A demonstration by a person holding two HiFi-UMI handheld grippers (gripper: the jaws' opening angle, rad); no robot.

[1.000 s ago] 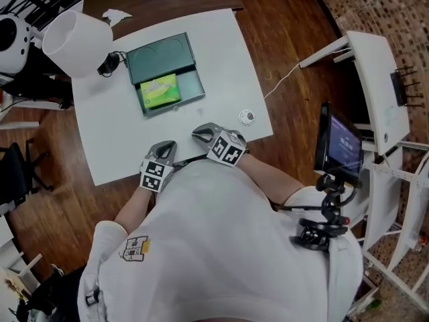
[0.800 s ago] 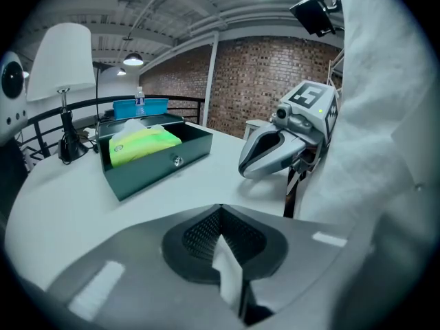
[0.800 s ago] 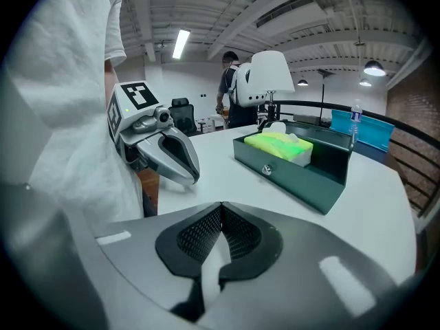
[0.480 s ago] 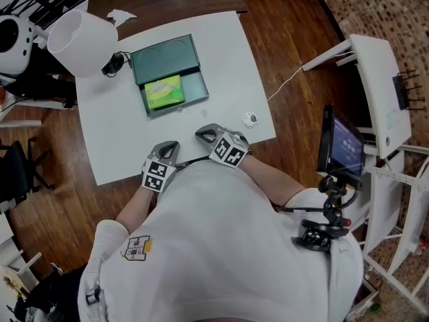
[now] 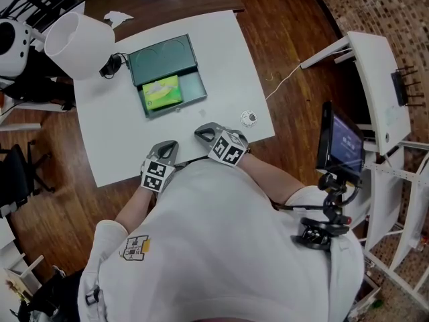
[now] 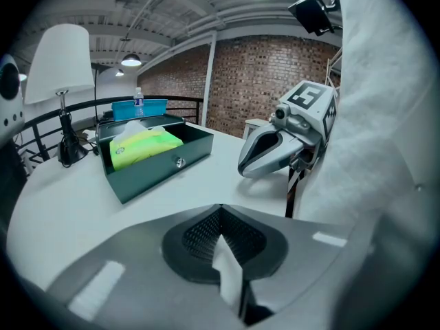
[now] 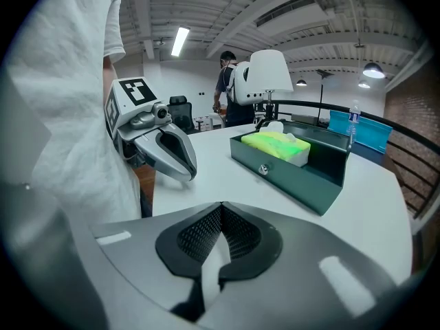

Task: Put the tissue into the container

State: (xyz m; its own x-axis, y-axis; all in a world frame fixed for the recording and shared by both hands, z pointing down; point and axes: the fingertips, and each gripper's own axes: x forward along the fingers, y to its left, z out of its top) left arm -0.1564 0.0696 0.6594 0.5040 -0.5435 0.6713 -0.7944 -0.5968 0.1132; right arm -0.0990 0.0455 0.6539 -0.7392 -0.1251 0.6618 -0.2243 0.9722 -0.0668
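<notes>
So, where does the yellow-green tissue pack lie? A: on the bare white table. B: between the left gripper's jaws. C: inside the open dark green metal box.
C: the yellow-green tissue pack sits in the tray of the open dark green metal box.
</notes>
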